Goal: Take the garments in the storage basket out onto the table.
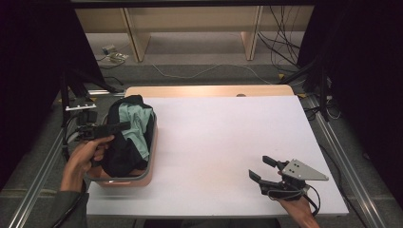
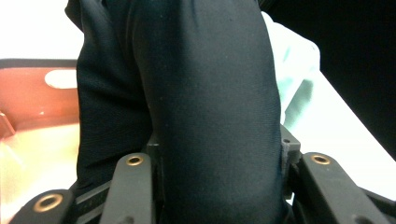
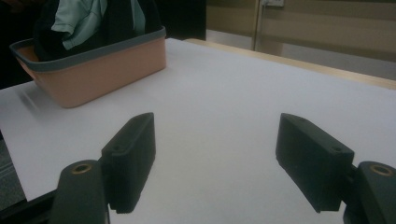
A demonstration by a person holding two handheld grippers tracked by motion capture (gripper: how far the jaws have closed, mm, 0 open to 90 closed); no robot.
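1. High view first: a white table [image 1: 214,142] has a pink basket [image 1: 142,178] with a grey rim sitting near its left edge.
2. Black cloth [image 1: 121,152] is piled up in the basket, and a light green cloth [image 1: 133,121] sits in the pile.
3. The left gripper [image 1: 121,126] reaches in over the left side of the basket, and its tip is on the cloth pile.
4. The left hand [image 1: 85,154] holds this gripper from behind, just outside the basket.
5. Left gripper view: a thick fold of the black cloth [image 2: 205,116] fills the space between the two jaws, and the jaws squeeze it from both sides.
6. Past the fold, on one side, you can see the pink basket [image 2: 32,102]; on the other side, some light green cloth [image 2: 296,79].
7. The right gripper [image 1: 265,168] is well apart from the basket, near the front right corner of the table.
8. Right gripper view: its jaws are spread wide with nothing between them but bare table [image 3: 224,140].
9. The basket [image 3: 107,65] sits far ahead of this gripper, off to one side.
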